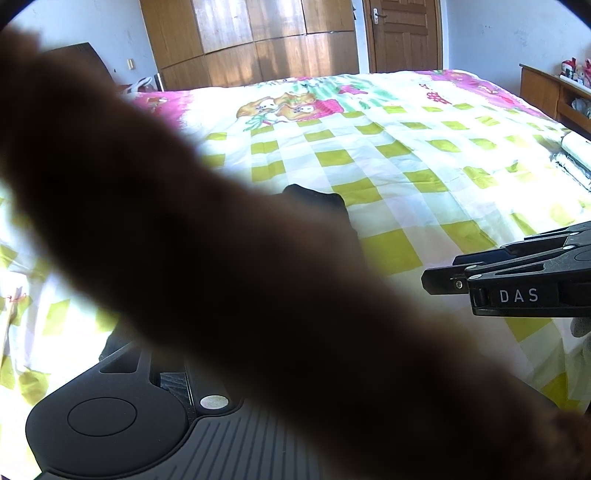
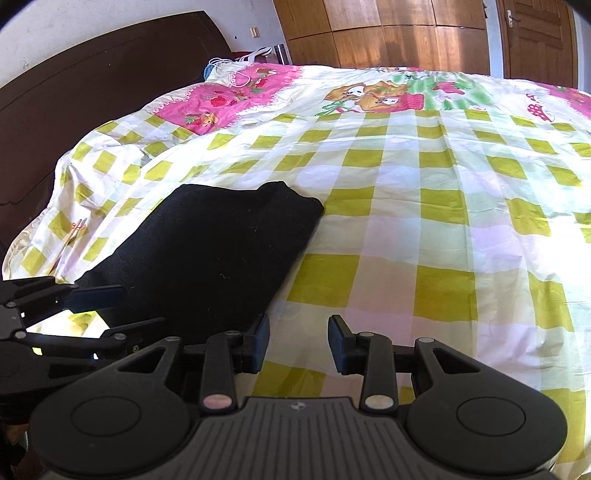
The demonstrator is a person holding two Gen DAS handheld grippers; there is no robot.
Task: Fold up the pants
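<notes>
Pants point(image 2: 207, 254): one black garment, folded into a thick, roughly rectangular pad, matte and slightly fuzzy, lying flat on the bed toward the headboard side.

Right gripper point(image 2: 298, 345), from its own camera: jaws apart, nothing between them, only bedspread showing in the gap. Two dark blue rubbery pads point(image 2: 261, 343) on black plastic linkages with round metal pivots; ribbed grey housing below, with a round black disc on each side. The left pad sits at the near corner of the pants; contact unclear.

Left gripper point(image 2: 99, 314), seen at the right camera's left edge: two black fingers standing apart, the upper one over the near edge of the pants, the lower one beside it. Whether cloth is pinched, I cannot tell. In its own view a blurred brown band point(image 1: 229, 280), soft-looking and very close to the lens, crosses the frame diagonally and hides its fingertips; what it is I cannot tell. Only a tip of the pants shows above it.

Bedspread point(image 2: 424, 229): one, thin cotton-like cloth, faintly creased, checked white and yellow-green, with pink patches and cartoon figures along the far border.

Headboard point(image 2: 81, 85): one, dark brown, curved top.

Wardrobe point(image 2: 388, 33): wooden panels, glossy. One wooden door point(image 1: 404, 35) with a metal handle.
</notes>
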